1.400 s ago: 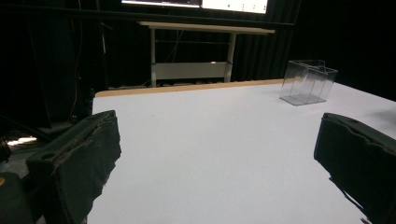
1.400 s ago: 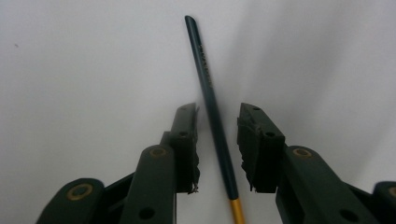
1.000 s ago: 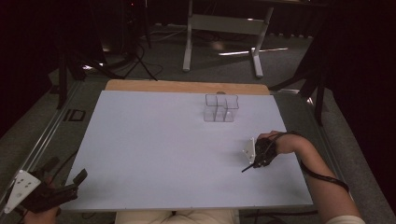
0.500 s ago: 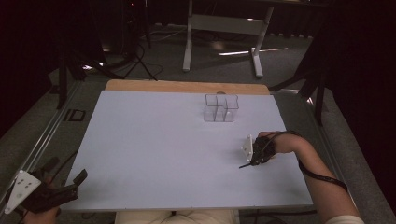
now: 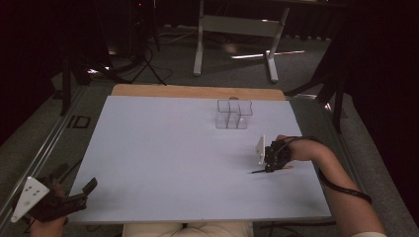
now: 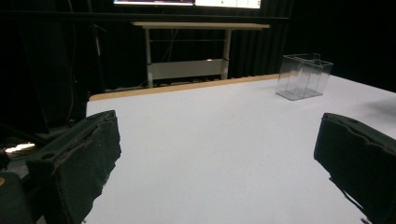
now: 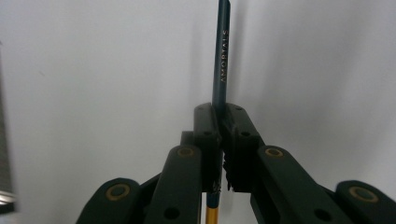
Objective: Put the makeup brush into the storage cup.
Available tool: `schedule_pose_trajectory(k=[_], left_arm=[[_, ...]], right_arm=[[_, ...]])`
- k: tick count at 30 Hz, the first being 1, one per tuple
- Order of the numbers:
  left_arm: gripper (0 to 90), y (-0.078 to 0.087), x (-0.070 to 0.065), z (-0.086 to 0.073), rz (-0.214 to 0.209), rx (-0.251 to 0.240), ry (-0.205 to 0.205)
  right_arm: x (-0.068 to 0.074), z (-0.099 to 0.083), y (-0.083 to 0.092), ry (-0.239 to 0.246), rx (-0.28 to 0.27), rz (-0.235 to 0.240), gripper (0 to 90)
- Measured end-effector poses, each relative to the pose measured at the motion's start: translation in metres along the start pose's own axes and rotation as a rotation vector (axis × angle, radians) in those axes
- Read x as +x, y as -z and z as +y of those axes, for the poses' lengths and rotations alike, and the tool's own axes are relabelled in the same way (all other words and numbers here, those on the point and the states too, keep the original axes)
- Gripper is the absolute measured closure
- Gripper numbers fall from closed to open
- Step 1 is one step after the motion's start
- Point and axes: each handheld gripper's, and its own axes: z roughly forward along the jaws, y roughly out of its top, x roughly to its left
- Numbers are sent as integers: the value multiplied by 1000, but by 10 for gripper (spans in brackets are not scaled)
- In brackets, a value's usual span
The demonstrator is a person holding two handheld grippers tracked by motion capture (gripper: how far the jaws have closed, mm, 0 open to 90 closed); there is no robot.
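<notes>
High view: right gripper low over table, pencil pinched, organizer beyond; left gripper far off.
Left gripper view: jaws wide, empty.
Right gripper view: jaws clamped mid-pencil, axis straight ahead

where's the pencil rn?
The pencil is clamped in the right tongs, low over the white table on its right side, nearer the person than the clear plastic organizer.
</notes>
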Motion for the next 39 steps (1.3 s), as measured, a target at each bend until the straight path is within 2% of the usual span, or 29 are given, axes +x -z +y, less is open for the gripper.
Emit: schedule_pose_trajectory(k=[4,9,15,18,21,24,28,33,39], left_arm=[[10,-6,-3,1,-38,0,-4],[10,-18,-10,3,-114,9,-18],[10,-33,-22,4,-208,20,-24],[10,-41,-29,4,-240,38,-50],[10,-48,-33,4,-279,46,-50],[10,-57,-38,3,-312,57,-47],[10,-70,-49,5,-372,103,-55],[9,-85,-57,13,-451,128,22],[9,-107,-72,30,-512,156,-15]], right_arm=[[1,6,12,-61,-3,-5,845],[8,19,25,-57,-83,-26,845],[13,33,32,-64,-134,-32,845],[16,40,35,-58,-155,-31,845],[16,46,37,-66,-165,-42,845],[16,51,39,-85,-145,-53,845],[15,59,44,-95,-155,-74,845],[15,69,50,-90,-164,-90,844],[17,77,59,-71,-174,-118,844]])
